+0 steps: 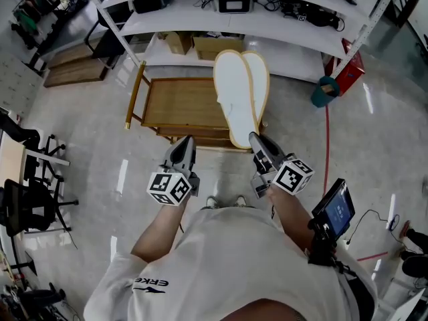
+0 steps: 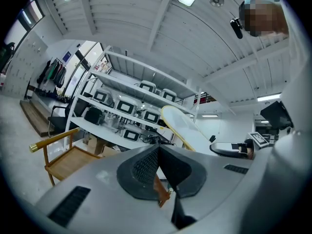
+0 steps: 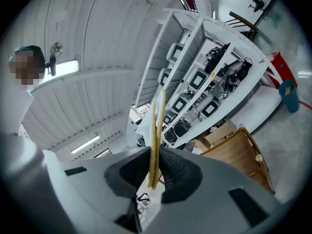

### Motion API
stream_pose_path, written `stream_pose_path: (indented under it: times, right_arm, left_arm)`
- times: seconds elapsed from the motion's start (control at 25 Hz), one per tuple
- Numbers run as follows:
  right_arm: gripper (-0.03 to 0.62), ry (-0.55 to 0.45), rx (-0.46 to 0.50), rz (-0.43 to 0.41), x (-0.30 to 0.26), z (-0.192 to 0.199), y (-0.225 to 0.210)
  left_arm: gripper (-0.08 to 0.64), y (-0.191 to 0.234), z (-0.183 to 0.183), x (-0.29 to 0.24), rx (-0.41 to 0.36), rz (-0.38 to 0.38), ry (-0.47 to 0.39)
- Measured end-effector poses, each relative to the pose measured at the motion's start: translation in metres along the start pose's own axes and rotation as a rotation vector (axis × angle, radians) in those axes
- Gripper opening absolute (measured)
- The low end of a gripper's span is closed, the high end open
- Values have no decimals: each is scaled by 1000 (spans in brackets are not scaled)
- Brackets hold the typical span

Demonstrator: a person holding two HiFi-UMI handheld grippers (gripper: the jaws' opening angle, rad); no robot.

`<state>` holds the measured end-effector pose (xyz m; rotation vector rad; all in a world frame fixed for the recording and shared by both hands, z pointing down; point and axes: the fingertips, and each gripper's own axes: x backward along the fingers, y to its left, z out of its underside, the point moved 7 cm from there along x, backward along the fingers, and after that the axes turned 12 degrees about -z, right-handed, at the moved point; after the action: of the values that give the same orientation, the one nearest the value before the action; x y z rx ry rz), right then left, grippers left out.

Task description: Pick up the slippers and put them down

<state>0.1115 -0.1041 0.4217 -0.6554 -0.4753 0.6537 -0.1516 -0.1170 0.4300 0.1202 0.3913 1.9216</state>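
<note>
Slippers [image 1: 239, 95], a flat pair with white soles and tan edges, were stacked one against the other and clamped at one end by the right gripper [image 1: 257, 139]. In the head view they reached away from the person and lay over the right end of the wooden rack [image 1: 180, 105], lifted clear of it. The right gripper view showed both thin tan edges [image 3: 157, 130] pinched between the dark ribbed pads [image 3: 175, 167], with the rack lower right beyond them.

The left gripper [image 1: 185, 142] was held level on the person's side of the rack, near its middle, and carried nothing. In its own view the jaws met tip to tip [image 2: 158, 147], the rack showing at lower left and the slippers [image 2: 183, 128] slanting upward past the jaw tips.

White shelving [image 1: 254, 25] loaded with small screens and cables stood beyond the rack, with cardboard boxes [image 1: 200, 43] on the floor between the two. A teal bin [image 1: 326, 91] sat off the rack's right side. The person's shoes [image 1: 226, 201] showed on the floor just short of the rack.
</note>
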Motion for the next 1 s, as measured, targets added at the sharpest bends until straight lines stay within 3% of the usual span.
stream_pose_path:
  times: [0.52,1.0]
  right_arm:
    - [55,-9,18,29,-11,11,9]
    - [55,-8,4,24,-5,12,4]
  left_arm:
    - [3,17,-1,-1,53,67,2]
    - [3,13,3,-2,53,56,10]
